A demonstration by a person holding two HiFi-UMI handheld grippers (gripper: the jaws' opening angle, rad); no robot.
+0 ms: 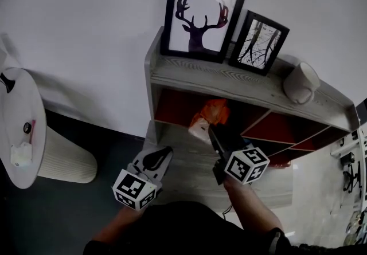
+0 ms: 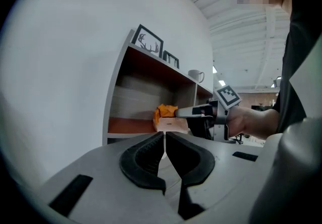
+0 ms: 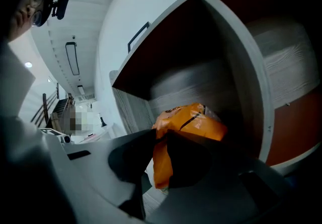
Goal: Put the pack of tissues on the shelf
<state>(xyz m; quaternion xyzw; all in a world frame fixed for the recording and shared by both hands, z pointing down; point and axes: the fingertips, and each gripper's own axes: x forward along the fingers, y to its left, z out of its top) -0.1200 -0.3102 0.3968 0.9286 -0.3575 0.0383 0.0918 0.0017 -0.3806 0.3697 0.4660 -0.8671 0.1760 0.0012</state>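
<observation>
The orange pack of tissues [image 1: 210, 112] lies in the left compartment of the grey shelf [image 1: 189, 74], on its lower board. My right gripper [image 1: 213, 131] reaches into that compartment and is shut on the pack's wrapper. In the right gripper view the orange pack [image 3: 188, 125] is pinched between the dark jaws [image 3: 161, 135]. My left gripper [image 1: 162, 156] hangs in front of the shelf's left end, shut with nothing in it. The left gripper view shows its jaws [image 2: 165, 136] closed, with the pack [image 2: 165, 114] and the right gripper [image 2: 187, 112] beyond them.
Two framed pictures [image 1: 202, 16] [image 1: 259, 42] and a white mug [image 1: 301, 82] stand on top of the shelf. A round white side table [image 1: 17, 128] on a ribbed base is at the left. Red-backed compartments [image 1: 287, 130] continue to the right.
</observation>
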